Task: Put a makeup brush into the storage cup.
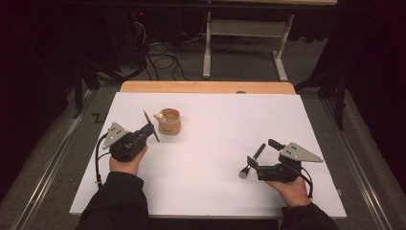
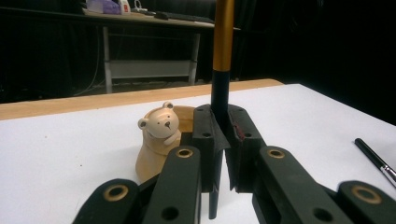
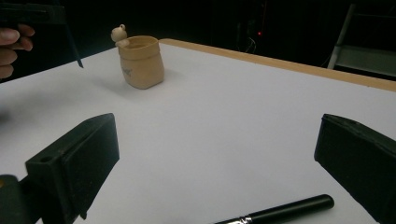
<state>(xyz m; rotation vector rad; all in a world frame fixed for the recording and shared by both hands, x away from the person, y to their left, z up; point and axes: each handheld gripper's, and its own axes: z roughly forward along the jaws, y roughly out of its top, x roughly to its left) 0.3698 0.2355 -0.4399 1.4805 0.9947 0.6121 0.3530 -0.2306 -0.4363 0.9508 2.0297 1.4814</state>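
Note:
A tan wooden cup (image 1: 170,122) with a small bear figure on its rim stands left of centre on the white table sheet (image 1: 210,191). My left gripper (image 1: 149,128) is just left of the cup, shut on a thin brush (image 1: 145,115) held upright. In the left gripper view the jaws (image 2: 222,122) clamp the brush's black stem below its gold band (image 2: 223,37), with the bear cup (image 2: 159,140) close behind. My right gripper (image 1: 263,152) is open at the lower right, straddling a black makeup brush (image 1: 257,154) that lies on the sheet. The black handle (image 3: 285,210) rests between those jaws.
A wooden table edge (image 1: 206,87) runs along the far side of the sheet. Beyond it are a white desk frame (image 1: 244,28) and floor cables (image 1: 163,60). The cup (image 3: 140,63) stands far off in the right gripper view, with the other hand (image 3: 9,46) beside it.

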